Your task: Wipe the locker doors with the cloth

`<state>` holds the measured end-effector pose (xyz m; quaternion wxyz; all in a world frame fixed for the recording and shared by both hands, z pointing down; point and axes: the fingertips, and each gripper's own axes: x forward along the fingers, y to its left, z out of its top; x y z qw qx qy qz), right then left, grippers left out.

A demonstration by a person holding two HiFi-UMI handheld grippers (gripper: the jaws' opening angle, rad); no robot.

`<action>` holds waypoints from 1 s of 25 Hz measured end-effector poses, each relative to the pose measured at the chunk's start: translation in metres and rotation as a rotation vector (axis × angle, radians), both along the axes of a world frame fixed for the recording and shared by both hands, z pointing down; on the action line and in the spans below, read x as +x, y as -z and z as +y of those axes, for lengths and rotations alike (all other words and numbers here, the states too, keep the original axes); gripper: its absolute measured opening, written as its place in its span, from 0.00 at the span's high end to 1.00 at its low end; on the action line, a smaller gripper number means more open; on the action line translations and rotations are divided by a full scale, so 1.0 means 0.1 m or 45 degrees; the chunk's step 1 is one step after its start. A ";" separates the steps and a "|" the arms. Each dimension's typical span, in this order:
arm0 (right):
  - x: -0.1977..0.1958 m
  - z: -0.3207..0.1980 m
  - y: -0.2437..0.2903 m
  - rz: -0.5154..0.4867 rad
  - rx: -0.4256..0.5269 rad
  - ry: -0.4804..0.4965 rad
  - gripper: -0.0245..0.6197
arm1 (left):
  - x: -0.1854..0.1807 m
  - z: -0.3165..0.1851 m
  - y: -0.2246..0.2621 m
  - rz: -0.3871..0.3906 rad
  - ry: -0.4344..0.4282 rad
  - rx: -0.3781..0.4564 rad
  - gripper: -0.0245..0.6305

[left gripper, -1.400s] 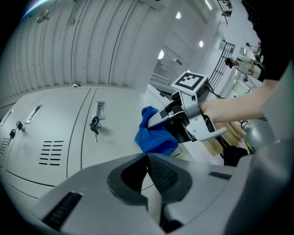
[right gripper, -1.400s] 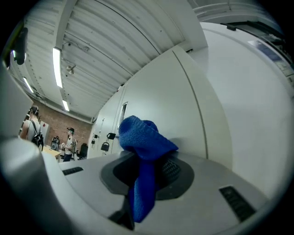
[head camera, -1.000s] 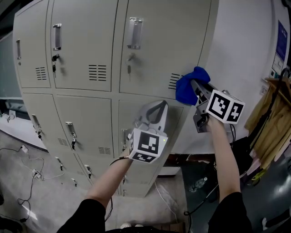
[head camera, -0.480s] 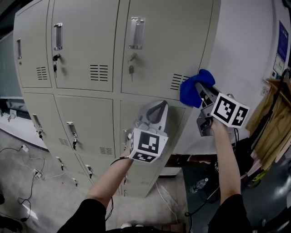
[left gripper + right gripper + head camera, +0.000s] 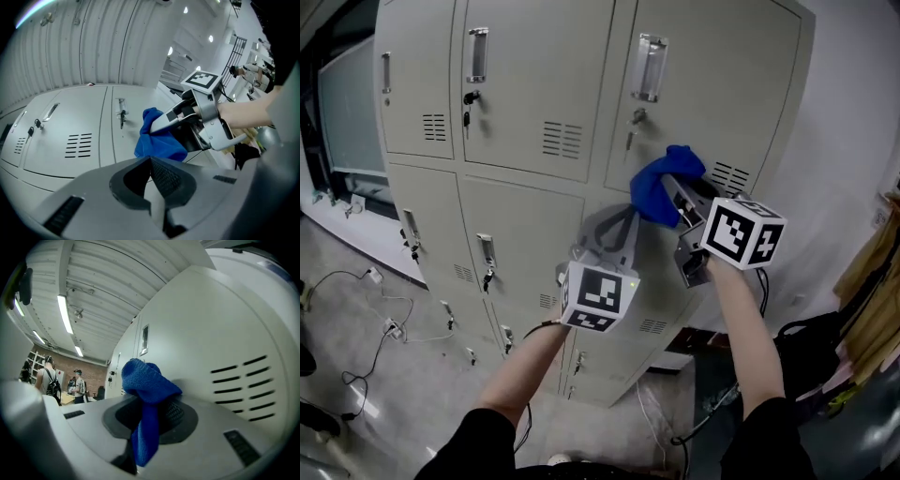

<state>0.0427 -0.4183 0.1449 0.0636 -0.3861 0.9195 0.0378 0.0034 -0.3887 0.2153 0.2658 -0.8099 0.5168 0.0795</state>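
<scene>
Beige lockers [image 5: 534, 75] fill the view. Mid-wipe, the right gripper [image 5: 682, 195] clamps the blue cloth [image 5: 654, 192] against an upper door [image 5: 722, 84], while the left gripper [image 5: 617, 230] hangs closed and empty. Next move likely calls for sweeping across the panel.

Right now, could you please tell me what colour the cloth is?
Bright blue; the cloth shows best in the right gripper view.

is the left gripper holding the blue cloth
No, the blue cloth is clamped in the right gripper, while the left gripper has its jaws together with nothing between them.
</scene>
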 end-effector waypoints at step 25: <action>-0.09 0.00 -0.14 0.104 0.061 -0.014 0.84 | 0.08 -0.07 -0.06 0.020 -0.035 -0.031 0.95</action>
